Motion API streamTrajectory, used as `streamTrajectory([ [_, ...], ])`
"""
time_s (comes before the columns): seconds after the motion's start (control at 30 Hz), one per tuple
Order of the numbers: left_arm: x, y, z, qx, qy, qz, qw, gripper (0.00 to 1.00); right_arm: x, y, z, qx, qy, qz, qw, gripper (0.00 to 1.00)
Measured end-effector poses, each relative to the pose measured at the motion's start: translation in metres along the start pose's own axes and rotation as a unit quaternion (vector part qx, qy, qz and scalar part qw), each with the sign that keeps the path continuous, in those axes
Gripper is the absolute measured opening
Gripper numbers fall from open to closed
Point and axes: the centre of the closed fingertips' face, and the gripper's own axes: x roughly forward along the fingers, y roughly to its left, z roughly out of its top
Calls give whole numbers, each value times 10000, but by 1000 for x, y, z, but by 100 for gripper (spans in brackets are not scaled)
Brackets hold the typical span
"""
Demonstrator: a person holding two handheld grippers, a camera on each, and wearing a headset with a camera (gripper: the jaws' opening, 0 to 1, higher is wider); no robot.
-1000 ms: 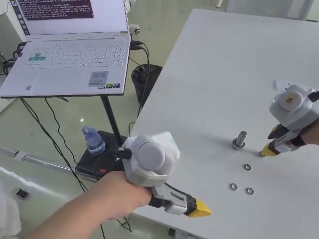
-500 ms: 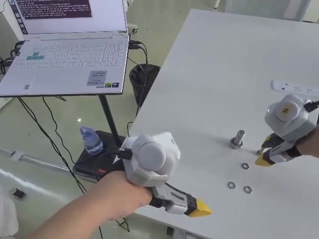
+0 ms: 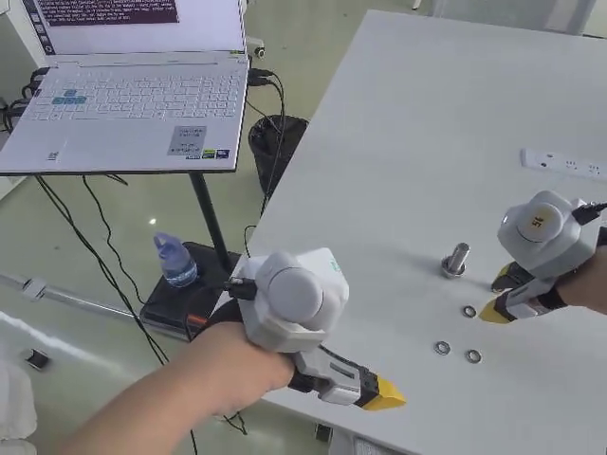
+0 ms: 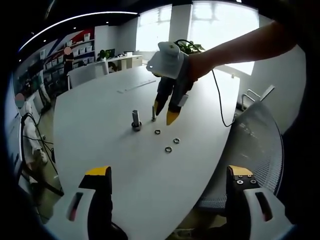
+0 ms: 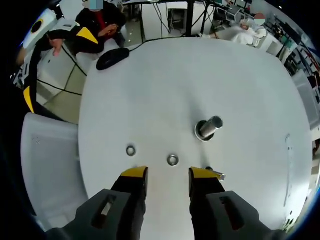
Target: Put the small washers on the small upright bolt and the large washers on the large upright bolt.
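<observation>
1. Right gripper [image 3: 497, 294] has dropped from beside the large upright bolt [image 3: 455, 259] toward the first washer [image 3: 469, 311]. Meanwhile the left gripper [image 3: 382, 396] stays low at the near edge of the white table [image 3: 398, 142].
2. We see the right gripper's jaws parted with nothing between them, and in the right gripper view the gap sits just short of that washer. The left gripper's jaws stand wide apart and are likewise bare.
3. We judge the task barely begun. The first washer, a second washer [image 3: 442, 348] and a third washer [image 3: 473, 356] all lie flat and loose on the table, near the large bolt.
4. The small upright bolt [image 4: 153, 114] stands just beside the right gripper's tips.
5. We see no washer threaded on either shaft. We cannot tell small washers from large ones at this size.
6. We find no tray, box or bin on the table. The two bolts are the only holders, and both look unloaded.
</observation>
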Motion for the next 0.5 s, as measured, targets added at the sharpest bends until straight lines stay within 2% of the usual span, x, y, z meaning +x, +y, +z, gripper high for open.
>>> streamTrajectory([
  [0.17, 1, 0, 0, -21, -17, -5, 10000, 95, 9, 0, 0, -5, -21, -28, 10000, 33],
  [0.5, 1, 2, -3, -10, 3, -31, 10000, 94, 26, -1, -5, -53, 100, -28, 9999, 30],
])
